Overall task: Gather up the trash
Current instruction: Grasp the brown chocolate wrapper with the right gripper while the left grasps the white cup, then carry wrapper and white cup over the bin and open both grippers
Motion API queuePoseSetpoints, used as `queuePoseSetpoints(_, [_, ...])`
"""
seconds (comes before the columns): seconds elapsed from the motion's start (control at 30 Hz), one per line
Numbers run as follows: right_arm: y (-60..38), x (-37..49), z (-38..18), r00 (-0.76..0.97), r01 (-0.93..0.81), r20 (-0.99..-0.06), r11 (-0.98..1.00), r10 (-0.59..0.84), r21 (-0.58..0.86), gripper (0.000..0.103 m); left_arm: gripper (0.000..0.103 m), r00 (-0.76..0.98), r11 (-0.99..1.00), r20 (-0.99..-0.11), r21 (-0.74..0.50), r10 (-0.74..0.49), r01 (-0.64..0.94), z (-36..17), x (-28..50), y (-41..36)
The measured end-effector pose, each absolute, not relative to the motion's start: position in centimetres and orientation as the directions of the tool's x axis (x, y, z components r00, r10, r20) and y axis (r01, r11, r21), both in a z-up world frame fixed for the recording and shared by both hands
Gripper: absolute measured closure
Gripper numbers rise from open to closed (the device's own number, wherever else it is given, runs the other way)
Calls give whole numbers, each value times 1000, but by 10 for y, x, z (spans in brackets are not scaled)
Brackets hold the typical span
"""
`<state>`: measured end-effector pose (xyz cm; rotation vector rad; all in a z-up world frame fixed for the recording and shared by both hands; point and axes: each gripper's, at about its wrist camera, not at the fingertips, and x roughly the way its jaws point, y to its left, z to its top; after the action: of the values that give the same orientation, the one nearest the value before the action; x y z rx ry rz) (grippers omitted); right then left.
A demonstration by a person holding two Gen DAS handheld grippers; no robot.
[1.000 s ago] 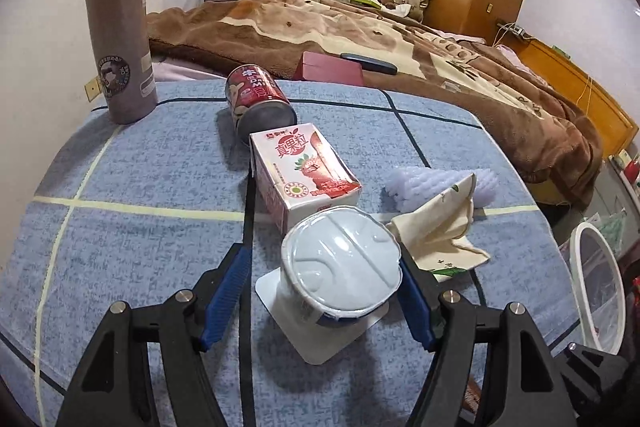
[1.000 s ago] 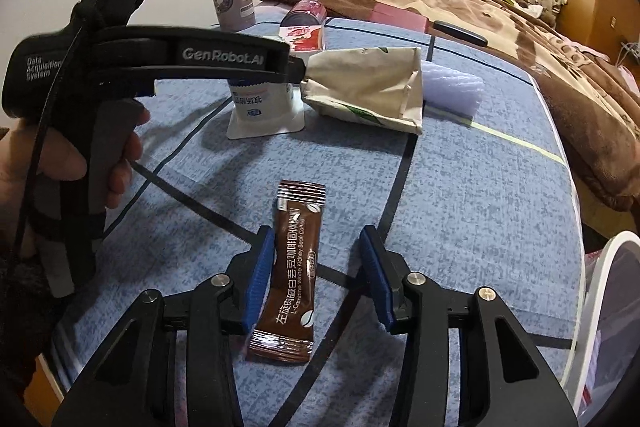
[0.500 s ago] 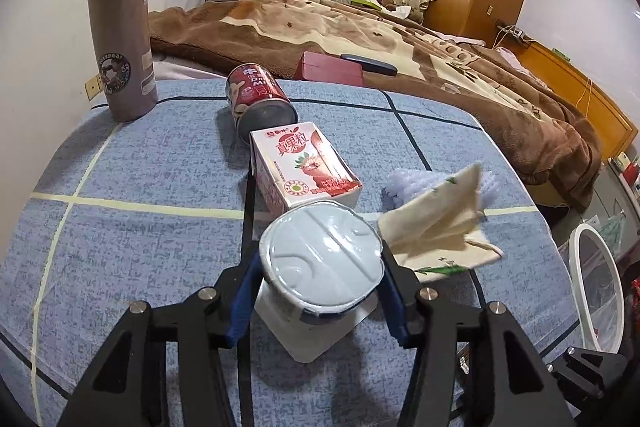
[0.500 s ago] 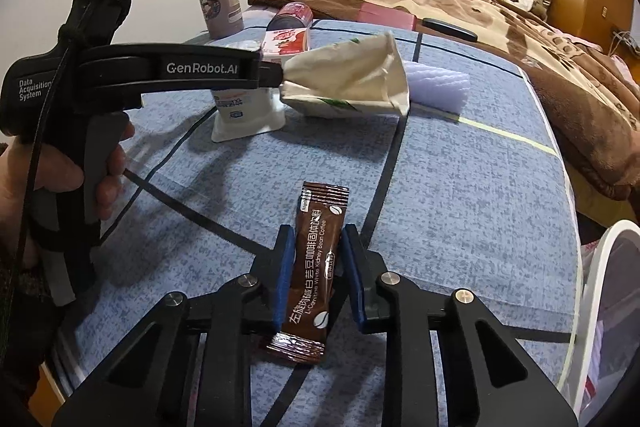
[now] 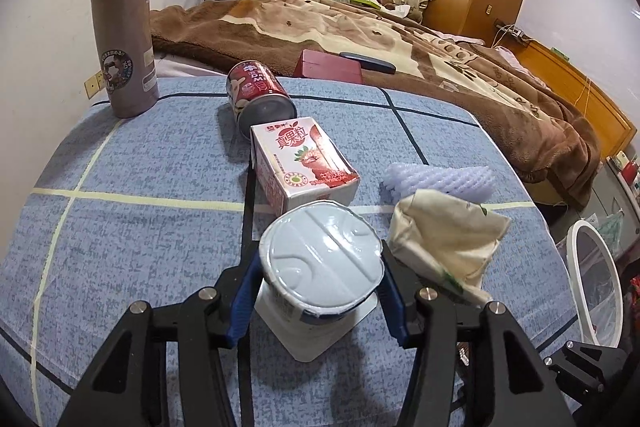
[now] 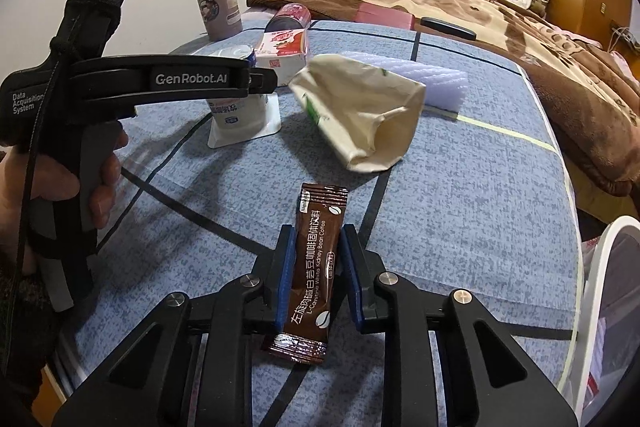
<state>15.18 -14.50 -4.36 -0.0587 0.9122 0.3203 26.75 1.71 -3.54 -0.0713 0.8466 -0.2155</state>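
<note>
My left gripper (image 5: 318,281) is shut on a white yogurt cup (image 5: 322,261) that stands upside down on its peeled foil lid on the blue cloth; the cup also shows in the right wrist view (image 6: 240,107). A beige paper bag (image 5: 446,241) leans against the left gripper's right finger, tipped up off the cloth (image 6: 360,115). My right gripper (image 6: 318,267) is shut on a brown coffee sachet (image 6: 316,267) and holds it just above the cloth. A strawberry drink carton (image 5: 300,163), a red can (image 5: 258,97) lying on its side and a white foam net (image 5: 438,179) lie beyond.
A grey thermos (image 5: 122,27) stands at the far left corner. A white-rimmed bin with a plastic liner (image 6: 608,307) sits off the table's right edge. A bed with a brown blanket (image 5: 360,27) lies behind, with a red box (image 5: 328,69) on it.
Both grippers closed: the left onto the yogurt cup, the right onto the coffee sachet, which has come up off the cloth. The paper bag was pushed and tipped up by the left gripper's finger.
</note>
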Motion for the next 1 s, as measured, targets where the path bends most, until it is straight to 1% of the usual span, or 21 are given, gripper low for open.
queuePoseSetpoints(0.37, [-147, 146, -41, 585, -296, -771, 951, 250, 84, 81, 47, 651, 978, -730, -148, -209, 148, -29, 251, 21])
queuePoseSetpoints(0.53, [-150, 140, -36, 602, -287, -759, 954, 249, 85, 81, 47, 670, 979, -714, -133, -203, 155, -19, 238, 18])
queuePoseSetpoints(1.0, [-172, 125, -15, 675, -231, -705, 970, 218, 79, 81, 47, 695, 964, -671, -131, -257, 231, 10, 205, -12])
